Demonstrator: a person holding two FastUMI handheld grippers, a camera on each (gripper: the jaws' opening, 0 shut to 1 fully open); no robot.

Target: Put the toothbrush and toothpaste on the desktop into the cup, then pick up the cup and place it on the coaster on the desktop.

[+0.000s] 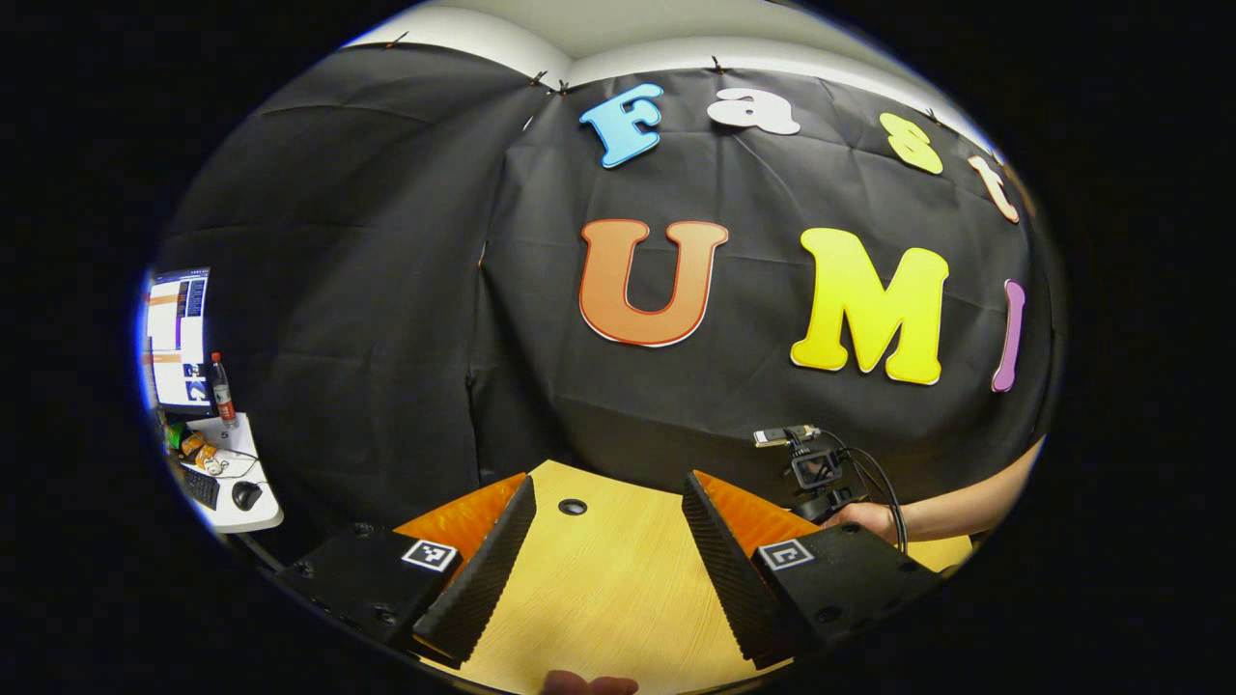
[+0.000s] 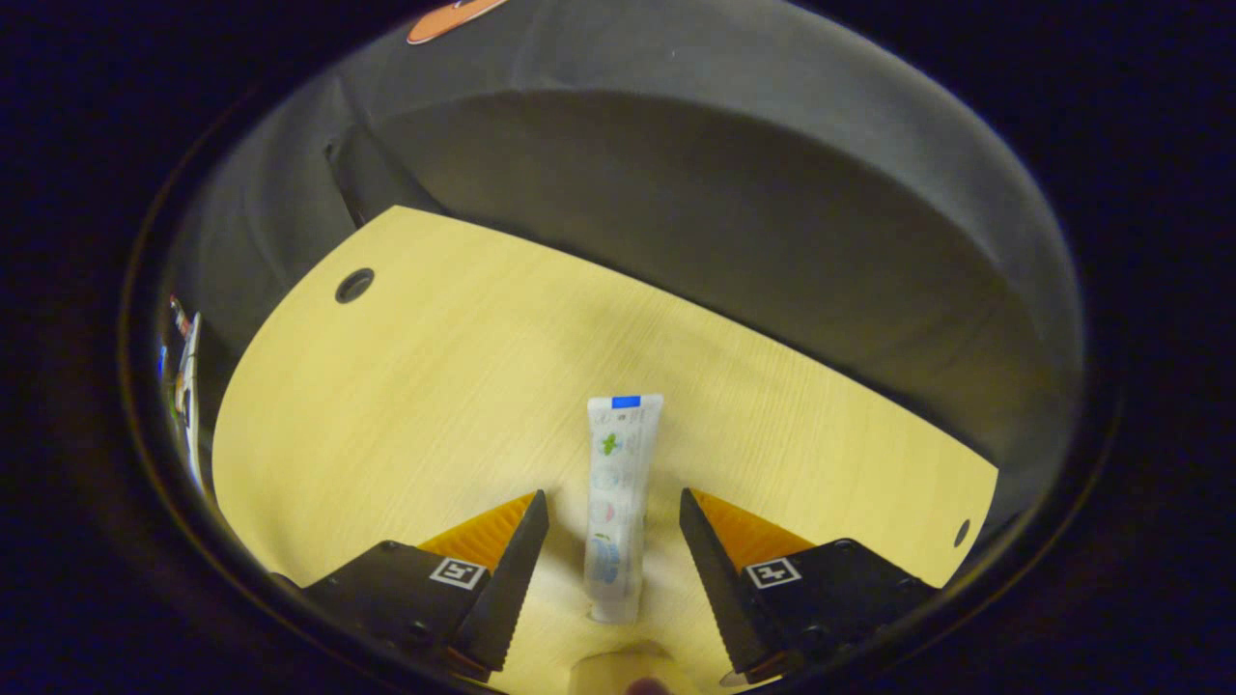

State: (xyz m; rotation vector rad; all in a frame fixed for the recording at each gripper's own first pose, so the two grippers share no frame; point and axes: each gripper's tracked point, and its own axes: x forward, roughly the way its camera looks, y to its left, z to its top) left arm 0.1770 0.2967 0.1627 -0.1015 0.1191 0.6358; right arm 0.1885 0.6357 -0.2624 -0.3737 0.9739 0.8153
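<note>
Toothpaste (image 2: 618, 502) is seen in the right gripper view lying flat on the wooden desktop (image 2: 435, 405), between the spread fingers of the right gripper (image 2: 614, 507), untouched by either. In the left gripper view, the left gripper (image 1: 608, 492) is held released above the desktop, nothing between its fingers; a hand (image 1: 864, 519) is seen farther right.

Both the left hand-held gripper (image 1: 608, 492) and right hand-held gripper (image 2: 613, 507) hold their jaws spread wide.
</note>
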